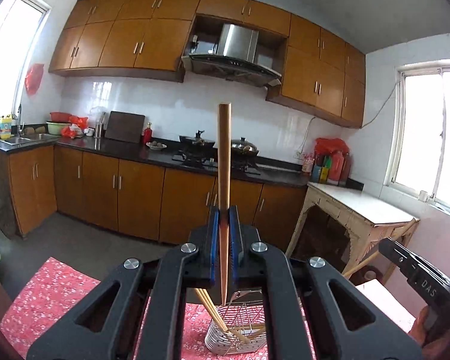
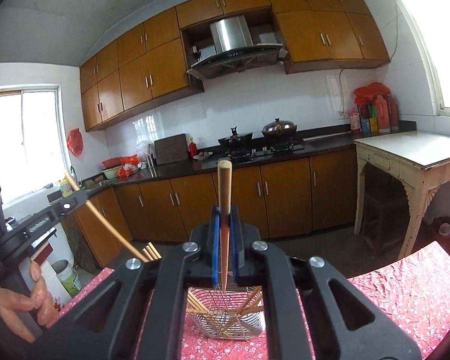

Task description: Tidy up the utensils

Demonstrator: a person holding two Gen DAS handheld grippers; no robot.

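1. A silver wire utensil basket (image 1: 237,330) is seen at 6 o'clock in both wrist views, set on a red floral tablecloth (image 1: 51,294), with several bamboo chopsticks (image 1: 216,315) leaning inside it.
2. The left gripper (image 1: 224,213), black with blue pads, is clamped on a tapered wooden chopstick (image 1: 224,156), which is held upright with its thin tip just above the basket.
3. The right gripper (image 2: 224,213) is likewise clamped on a second tapered wooden chopstick (image 2: 224,186), whose tip is pointed down above the basket's wire divider.
4. In the right wrist view, the left gripper is seen at 9 o'clock, gripped by a person's hand (image 2: 24,303).
5. Beyond, at 12 o'clock, orange-brown wooden cabinets (image 1: 135,192) and a black countertop (image 1: 120,147) are seen.
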